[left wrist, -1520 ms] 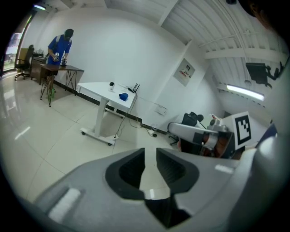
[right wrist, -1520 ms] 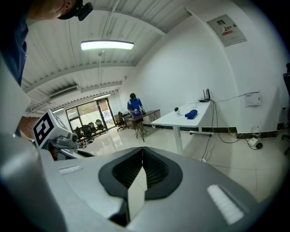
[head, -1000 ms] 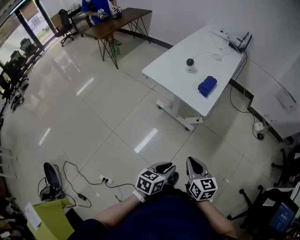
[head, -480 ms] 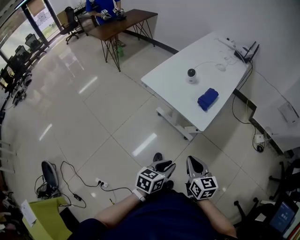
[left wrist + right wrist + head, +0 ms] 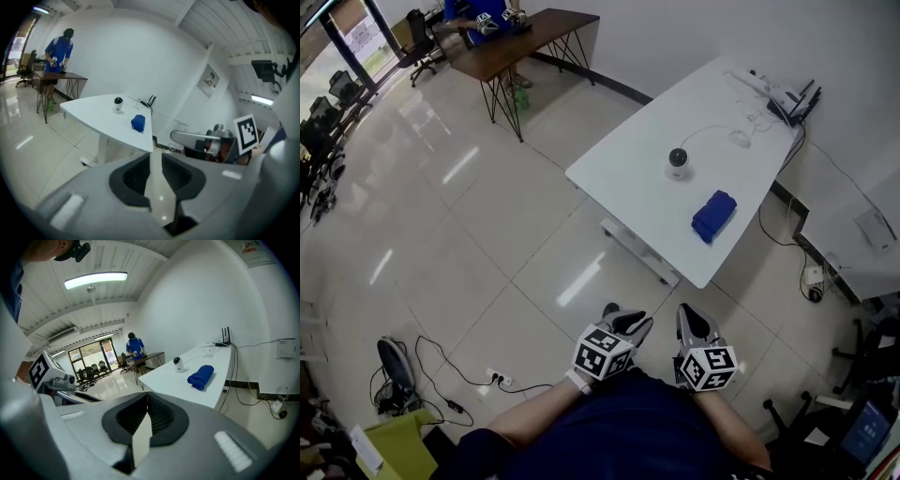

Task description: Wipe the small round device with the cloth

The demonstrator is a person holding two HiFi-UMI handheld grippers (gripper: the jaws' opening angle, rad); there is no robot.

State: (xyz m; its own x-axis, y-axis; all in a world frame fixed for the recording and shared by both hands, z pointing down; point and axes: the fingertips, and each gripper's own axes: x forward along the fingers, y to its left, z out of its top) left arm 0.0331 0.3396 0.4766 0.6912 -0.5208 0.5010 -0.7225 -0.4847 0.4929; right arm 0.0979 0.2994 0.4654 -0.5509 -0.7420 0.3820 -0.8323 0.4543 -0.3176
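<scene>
Cloth (image 5: 713, 216): blue, folded, on table (image 5: 628, 187) near small round device (image 5: 678, 160). Likely soft, light; pinch its upper fold. Left gripper (image 5: 623, 322): jaws narrowly apart, empty. Right gripper (image 5: 694, 322): jaws together, empty.

Blue cloth (image 5: 713, 216), white table (image 5: 623, 178), white-and-black small round device (image 5: 678, 161); black-and-white square markers on left gripper (image 5: 628, 324), right gripper (image 5: 693, 321); brown desk (image 5: 530, 36) upper left
</scene>
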